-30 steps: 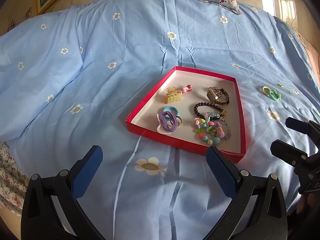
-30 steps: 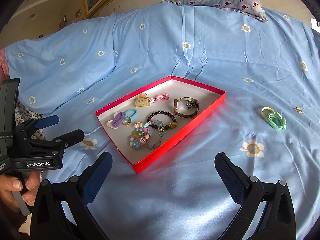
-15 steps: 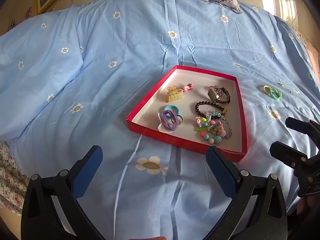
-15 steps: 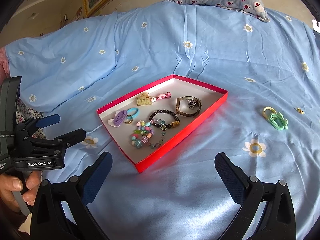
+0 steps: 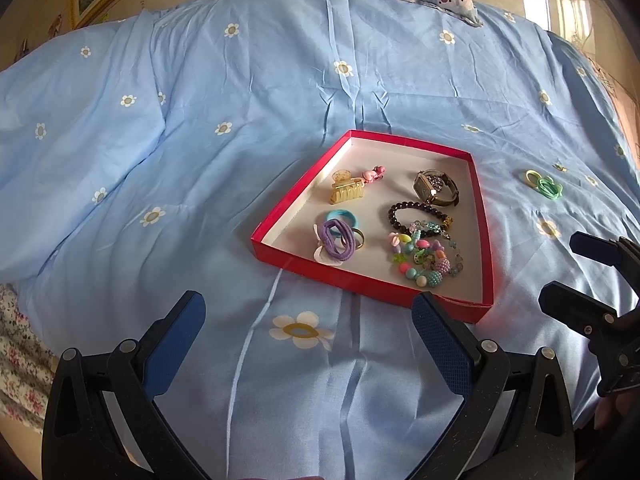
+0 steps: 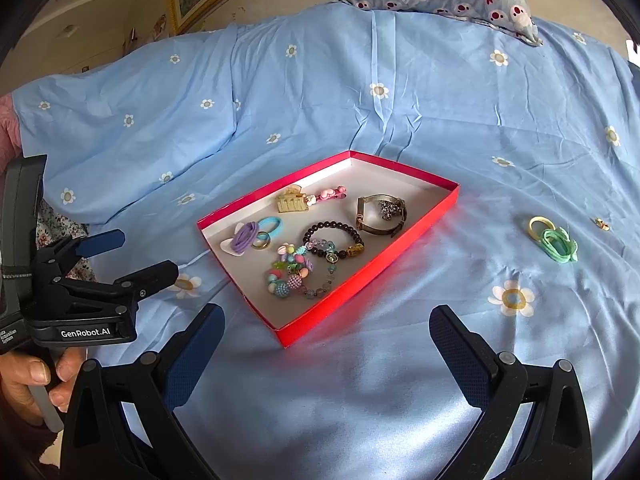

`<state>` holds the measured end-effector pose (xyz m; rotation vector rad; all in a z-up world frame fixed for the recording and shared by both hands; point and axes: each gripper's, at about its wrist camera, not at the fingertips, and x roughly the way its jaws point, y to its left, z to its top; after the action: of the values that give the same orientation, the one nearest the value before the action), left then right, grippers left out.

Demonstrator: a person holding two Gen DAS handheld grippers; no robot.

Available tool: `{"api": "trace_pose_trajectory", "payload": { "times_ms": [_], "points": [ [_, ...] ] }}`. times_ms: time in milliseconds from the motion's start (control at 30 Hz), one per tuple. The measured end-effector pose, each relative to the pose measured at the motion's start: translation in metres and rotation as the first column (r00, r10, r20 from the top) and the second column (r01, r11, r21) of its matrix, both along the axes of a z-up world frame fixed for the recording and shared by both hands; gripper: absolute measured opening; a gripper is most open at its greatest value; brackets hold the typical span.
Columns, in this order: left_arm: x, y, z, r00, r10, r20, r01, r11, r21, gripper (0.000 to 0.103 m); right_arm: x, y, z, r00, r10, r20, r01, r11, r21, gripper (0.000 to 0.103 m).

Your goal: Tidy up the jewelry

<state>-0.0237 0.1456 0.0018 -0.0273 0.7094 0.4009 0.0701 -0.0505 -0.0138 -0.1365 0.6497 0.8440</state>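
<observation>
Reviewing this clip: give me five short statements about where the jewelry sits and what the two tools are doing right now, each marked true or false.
1. The wristwatch with a dark strap lies inside the shallow red cardboard tray. True.
2. The green and yellow hair ties lie in the tray. False: they lie on the blue daisy-print bedsheet, off to the tray's right.
3. The left tool is shut on the purple hair tie. False: it is open and holds nothing; the tie lies in the tray.
4. The right tool is open and empty. True.
5. The gold claw hair clip lies on the sheet. False: it lies in the tray, beside the pink hair clip.
</observation>
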Motion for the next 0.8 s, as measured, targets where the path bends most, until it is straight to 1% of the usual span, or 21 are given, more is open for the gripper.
{"api": "trace_pose_trajectory", "payload": {
  "times_ms": [800],
  "points": [
    [0.0015,-0.0005,-0.0013,1.0,-0.001,0.005,0.001,1.0,-0.003,0.103,-0.002,0.0041,0.0025,1.0,0.007,-0.005,-0.007,1.0,-0.001,0.103]
  ]
}}
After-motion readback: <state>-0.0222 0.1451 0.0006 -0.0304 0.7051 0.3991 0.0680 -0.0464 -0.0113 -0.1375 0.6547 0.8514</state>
